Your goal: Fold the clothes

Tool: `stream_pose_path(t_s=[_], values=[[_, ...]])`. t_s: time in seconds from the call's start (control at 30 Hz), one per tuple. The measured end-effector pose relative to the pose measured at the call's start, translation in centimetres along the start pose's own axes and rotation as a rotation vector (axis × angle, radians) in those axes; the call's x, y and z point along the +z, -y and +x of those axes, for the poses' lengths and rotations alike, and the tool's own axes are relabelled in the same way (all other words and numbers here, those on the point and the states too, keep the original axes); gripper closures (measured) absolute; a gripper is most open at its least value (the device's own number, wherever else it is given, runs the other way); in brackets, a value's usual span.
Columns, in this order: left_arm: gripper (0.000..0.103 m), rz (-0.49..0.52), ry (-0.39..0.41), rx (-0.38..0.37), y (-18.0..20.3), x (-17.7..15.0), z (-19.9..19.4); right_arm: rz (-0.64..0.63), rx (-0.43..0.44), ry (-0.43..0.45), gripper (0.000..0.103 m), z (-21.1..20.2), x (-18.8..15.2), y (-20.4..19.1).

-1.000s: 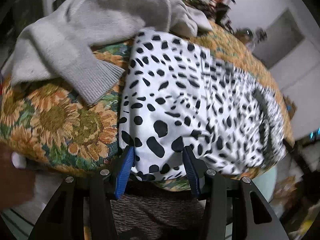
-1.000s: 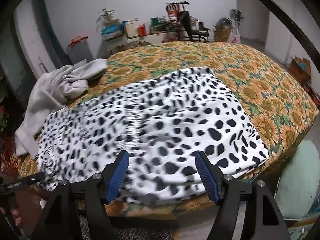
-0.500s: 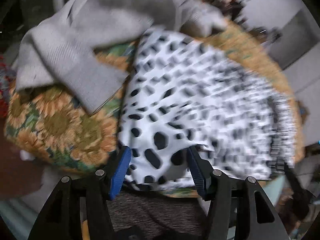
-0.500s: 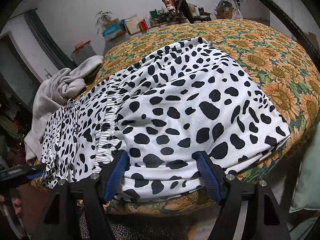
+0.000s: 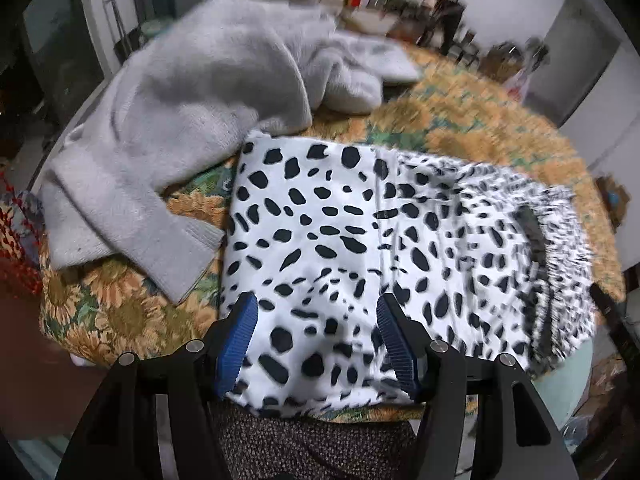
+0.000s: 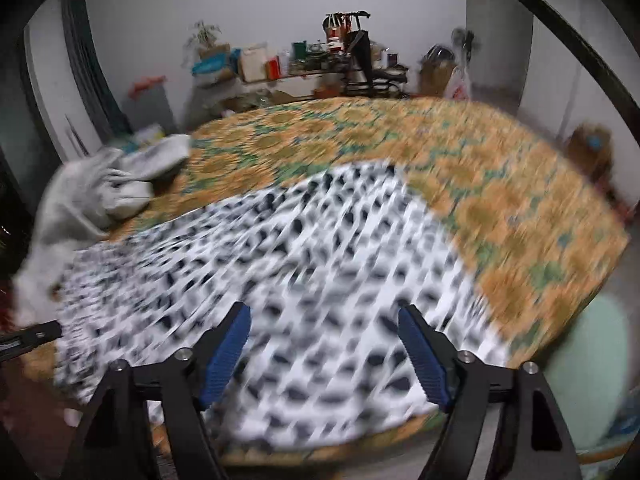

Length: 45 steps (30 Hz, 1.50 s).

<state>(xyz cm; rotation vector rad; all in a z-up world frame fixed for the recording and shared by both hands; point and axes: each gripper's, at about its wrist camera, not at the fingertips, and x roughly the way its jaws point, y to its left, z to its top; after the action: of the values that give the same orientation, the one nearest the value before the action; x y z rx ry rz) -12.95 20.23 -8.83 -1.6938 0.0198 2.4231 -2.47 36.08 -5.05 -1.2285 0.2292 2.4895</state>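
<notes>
Sunflower bedspread (image 6: 500,208) w/ spotted garment (image 5: 340,232); left gripper (image 5: 318,336) & right gripper (image 6: 324,344) jaws spread, empty.

My left gripper (image 5: 316,338) has swung right over the spotted garment (image 5: 360,240); my right gripper (image 6: 324,350) pulled back, view blurred.

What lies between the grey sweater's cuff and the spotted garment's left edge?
A narrow strip of sunflower cloth separates the grey sweater from the spotted garment; near the cuff they nearly touch. The left wrist view shows this.
</notes>
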Motion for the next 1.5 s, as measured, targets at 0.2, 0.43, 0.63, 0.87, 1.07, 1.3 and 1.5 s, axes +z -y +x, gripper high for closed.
stream_pose_path(t_s=[0.2, 0.43, 0.63, 0.87, 1.07, 1.3, 1.5], values=[[0.04, 0.054, -0.145, 0.06, 1.4, 3.1, 3.7, -0.146, -0.01, -0.238, 0.014, 7.5, 2.6, -1.2], [0.017, 0.12, -0.247, 0.047, 2.1, 5.3, 6.4, -0.118, 0.068, -0.35, 0.0, 10.4, 3.4, 0.2], [0.0, 0.256, -0.269, 0.079, 4.2, 4.6, 7.5, -0.128, 0.07, -0.397, 0.0, 11.2, 3.8, 0.2], [0.0, 0.264, -0.14, 0.085, 3.8, 1.5, 5.8, -0.121, 0.069, -0.374, 0.0, 11.5, 3.7, 0.7], [0.0, 0.252, -0.03, 0.09, 3.8, -0.1, 5.0, -0.12, 0.066, -0.336, 0.0, 11.0, 2.9, 0.9], [0.0, 0.238, 0.199, 0.078, 3.4, -3.4, 3.9, -0.117, 0.062, -0.293, 0.0, 10.2, 1.4, 0.4], [0.0, 0.199, 0.47, 0.08, 3.1, -6.8, 3.0, -0.112, 0.057, -0.25, 0.0, 9.7, 0.2, 0.1]])
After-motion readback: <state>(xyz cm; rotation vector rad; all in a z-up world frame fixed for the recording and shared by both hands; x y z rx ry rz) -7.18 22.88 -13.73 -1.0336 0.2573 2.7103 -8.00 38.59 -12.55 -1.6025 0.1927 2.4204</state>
